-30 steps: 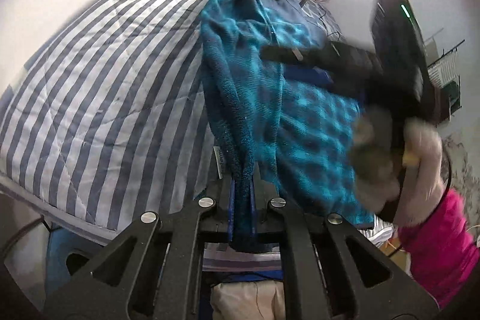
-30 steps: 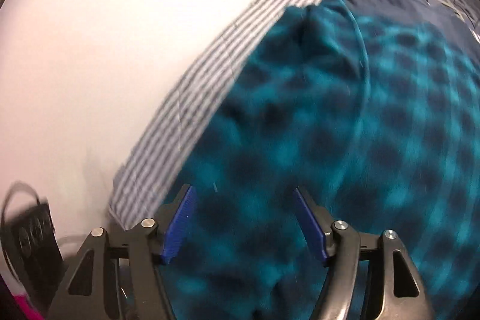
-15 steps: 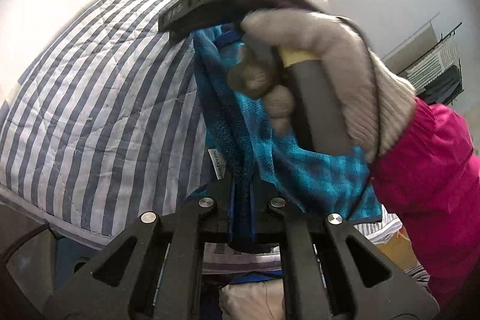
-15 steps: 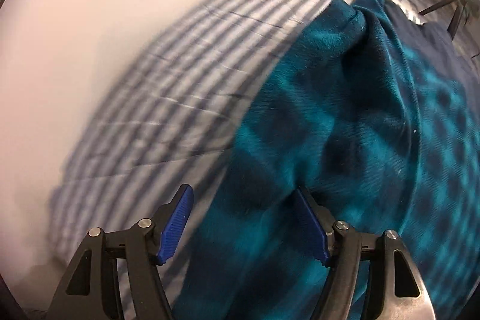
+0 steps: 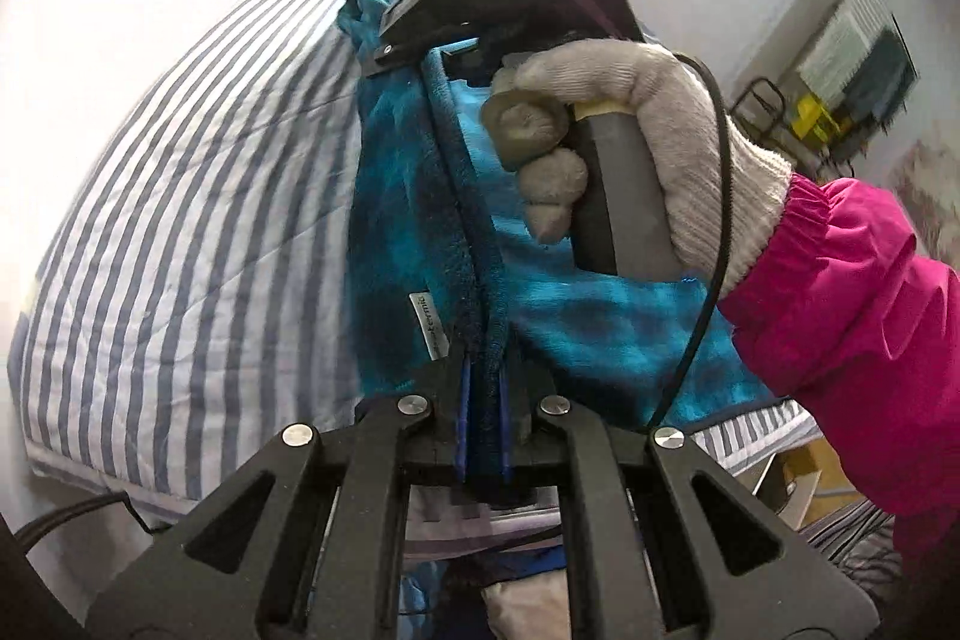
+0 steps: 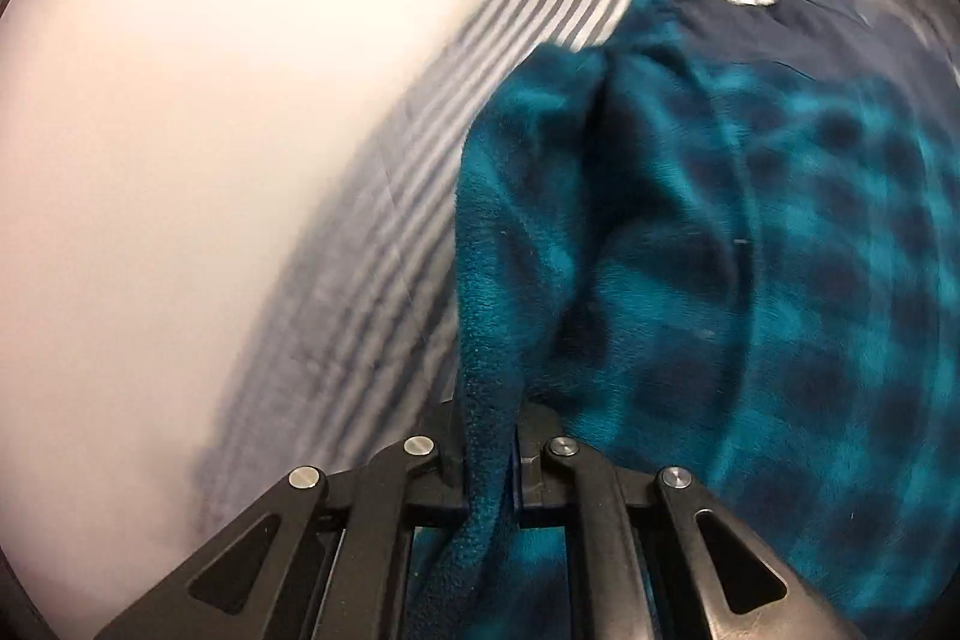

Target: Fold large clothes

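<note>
Between my left gripper (image 5: 485, 424) fingers, pressed together, was the dark hem of the teal fleece garment (image 5: 408, 232). My right gripper (image 6: 489, 451) was also clamped on a fold of its edge. Beyond, the garment lay on the striped bedsheet (image 5: 180, 220), with my gloved right hand (image 5: 630, 148) above it.

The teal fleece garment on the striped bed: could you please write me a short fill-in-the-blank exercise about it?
1. The left gripper is shut on the ____ fleece garment.
2. The garment lies on a ____ bedsheet.
3. The right gripper is shut on the garment's ____.

Missing words: teal; striped; edge
</note>
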